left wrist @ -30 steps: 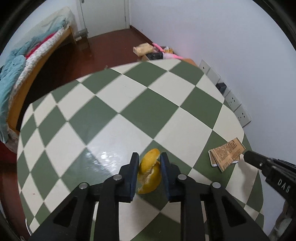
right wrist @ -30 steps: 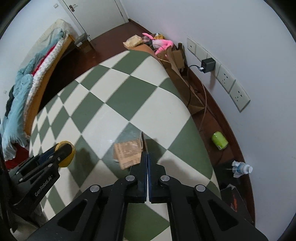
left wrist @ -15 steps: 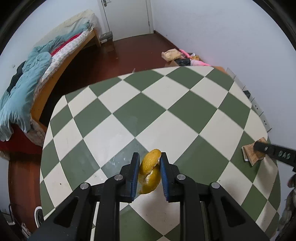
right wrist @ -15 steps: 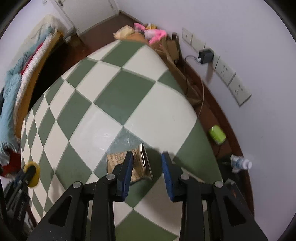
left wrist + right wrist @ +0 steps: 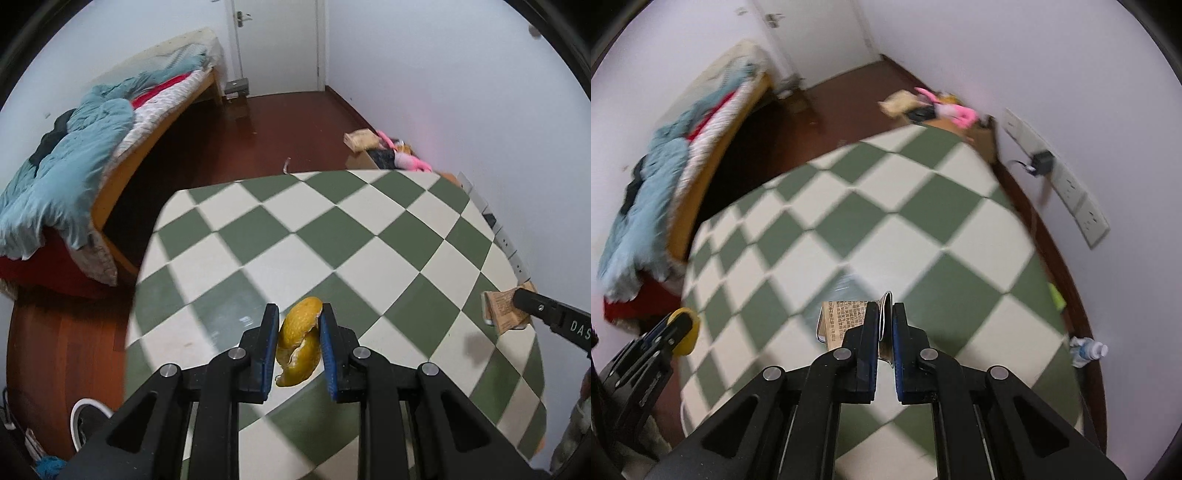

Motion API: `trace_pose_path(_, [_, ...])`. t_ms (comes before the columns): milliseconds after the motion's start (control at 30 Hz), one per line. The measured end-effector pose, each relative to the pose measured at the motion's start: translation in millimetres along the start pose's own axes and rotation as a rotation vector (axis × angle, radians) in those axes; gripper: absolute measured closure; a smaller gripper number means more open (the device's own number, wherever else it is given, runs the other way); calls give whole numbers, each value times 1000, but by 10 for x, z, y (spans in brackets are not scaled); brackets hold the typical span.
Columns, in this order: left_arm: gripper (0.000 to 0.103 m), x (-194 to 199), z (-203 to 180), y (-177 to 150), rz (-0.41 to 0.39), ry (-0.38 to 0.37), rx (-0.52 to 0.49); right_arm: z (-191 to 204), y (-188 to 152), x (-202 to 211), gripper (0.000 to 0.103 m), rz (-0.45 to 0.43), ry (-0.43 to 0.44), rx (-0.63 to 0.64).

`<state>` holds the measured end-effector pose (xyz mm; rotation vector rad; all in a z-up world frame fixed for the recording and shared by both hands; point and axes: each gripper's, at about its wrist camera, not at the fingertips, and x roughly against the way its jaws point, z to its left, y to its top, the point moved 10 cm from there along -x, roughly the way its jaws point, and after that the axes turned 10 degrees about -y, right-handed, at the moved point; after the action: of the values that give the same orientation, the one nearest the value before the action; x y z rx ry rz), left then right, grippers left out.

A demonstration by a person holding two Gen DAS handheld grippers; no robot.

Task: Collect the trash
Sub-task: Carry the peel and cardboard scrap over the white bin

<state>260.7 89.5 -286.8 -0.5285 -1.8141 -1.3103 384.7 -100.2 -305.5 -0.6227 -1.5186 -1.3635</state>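
Note:
My left gripper (image 5: 297,334) is shut on a yellow fruit peel (image 5: 300,341) and holds it above the green and white checkered table (image 5: 332,236). My right gripper (image 5: 885,325) is shut on a brown printed paper wrapper (image 5: 846,319), lifted off the table (image 5: 886,206). In the left wrist view the wrapper (image 5: 500,312) and the right gripper's finger (image 5: 546,314) show at the right edge. In the right wrist view the peel (image 5: 685,330) shows at the lower left in the left gripper.
A bed with blue bedding (image 5: 74,177) stands left of the table. Boxes and pink items (image 5: 391,155) lie on the floor by the far wall. A plastic bottle (image 5: 1086,350) and a green object (image 5: 1057,295) lie on the floor at the right. Wall sockets (image 5: 1078,210) line the right wall.
The right gripper opened around the wrapper, then shut on it and lifted it. Both grippers have risen and pulled back from the table, the left still holding the peel.

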Motion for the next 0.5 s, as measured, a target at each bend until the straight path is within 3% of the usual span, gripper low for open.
trace_pose_path(267, [84,951,811,-190,-71,38,74,1308,-416,700,96,-37,171,116])
trace_pose_path(500, [84,1630,2115,-781,-84,138,237,2823,-1159,1027,96,3,327,306])
